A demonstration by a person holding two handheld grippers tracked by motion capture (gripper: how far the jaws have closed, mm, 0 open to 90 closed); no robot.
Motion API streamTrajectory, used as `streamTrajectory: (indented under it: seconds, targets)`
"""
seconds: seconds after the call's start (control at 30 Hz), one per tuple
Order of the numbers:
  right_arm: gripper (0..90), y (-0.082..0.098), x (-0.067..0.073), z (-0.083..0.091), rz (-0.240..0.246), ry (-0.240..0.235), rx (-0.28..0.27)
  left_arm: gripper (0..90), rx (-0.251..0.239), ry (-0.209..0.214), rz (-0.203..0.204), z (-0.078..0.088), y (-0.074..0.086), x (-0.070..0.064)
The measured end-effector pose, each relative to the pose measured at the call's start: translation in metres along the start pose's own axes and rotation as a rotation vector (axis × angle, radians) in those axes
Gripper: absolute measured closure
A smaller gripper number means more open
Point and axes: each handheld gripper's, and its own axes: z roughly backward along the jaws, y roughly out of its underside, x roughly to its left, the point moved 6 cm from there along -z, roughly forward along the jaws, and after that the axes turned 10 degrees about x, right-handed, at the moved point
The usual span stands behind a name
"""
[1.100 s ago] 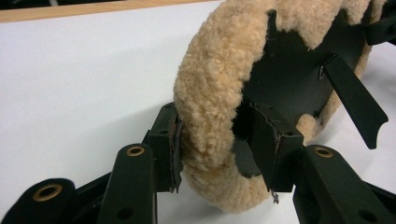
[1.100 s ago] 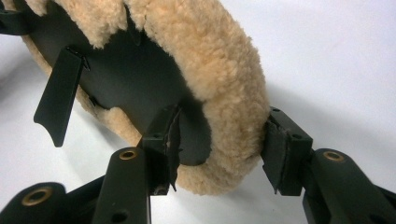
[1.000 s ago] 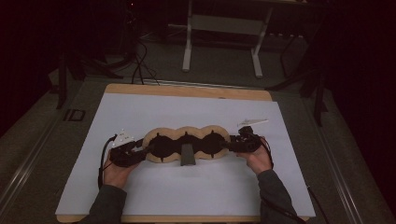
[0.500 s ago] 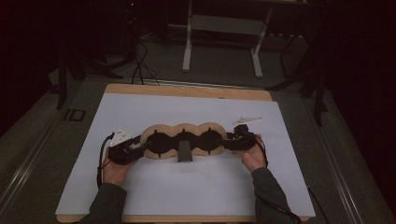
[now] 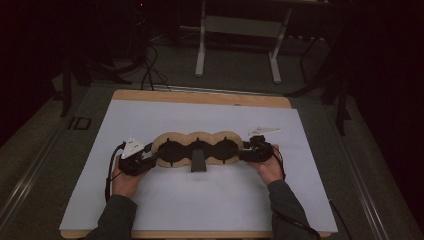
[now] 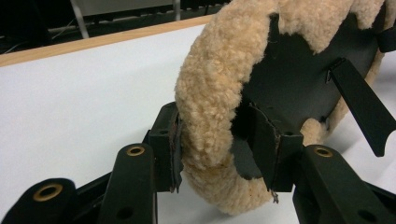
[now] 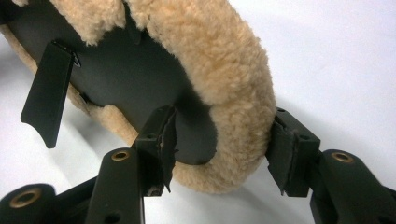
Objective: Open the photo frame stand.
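1. Nearest, two sleeved forearms come in over the near edge of the white sheet that covers the wooden table.
2. Just beyond them, the left gripper sits at the left end of the fleece-rimmed black piece. In the left gripper view its pads straddle the woolly rim, one outside pressing the fleece, the other on the black inner face, so it is pinching that end.
3. At the same depth on the right, the right gripper is at the piece's right end. In the right gripper view its jaws have just been opening: the rim sits between them, the inner pad against the black face, the outer pad standing a little off the fleece. I read it as spread around the rim, not clamped.
4. Between the two, the piece lies mid-sheet with its long axis running left to right, three lobes in a row, and a black strap pointing toward the near edge from the middle lobe.
5. Each hand is equally close to its own end, so the next move likely turns on the left grip alone holding the piece.
6. Farther back are the sheet's far edge and a metal stand on the floor.
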Motion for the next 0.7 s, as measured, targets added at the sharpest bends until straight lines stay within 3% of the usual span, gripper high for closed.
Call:
streamTrajectory:
  seconds: [0.23,0.7]
  targets:
    - [45.3,0.0,0.0018,0.0004,-0.009,-0.003,-0.001,56.0,0.015,0.025,0.022,0.0,0.0026,0.0018]
    - [43.1,0.0035,0.005,0.0049,-0.013,-0.029,0.004,54.1,0.015,0.044,0.023,0.0045,0.004,-0.0013]
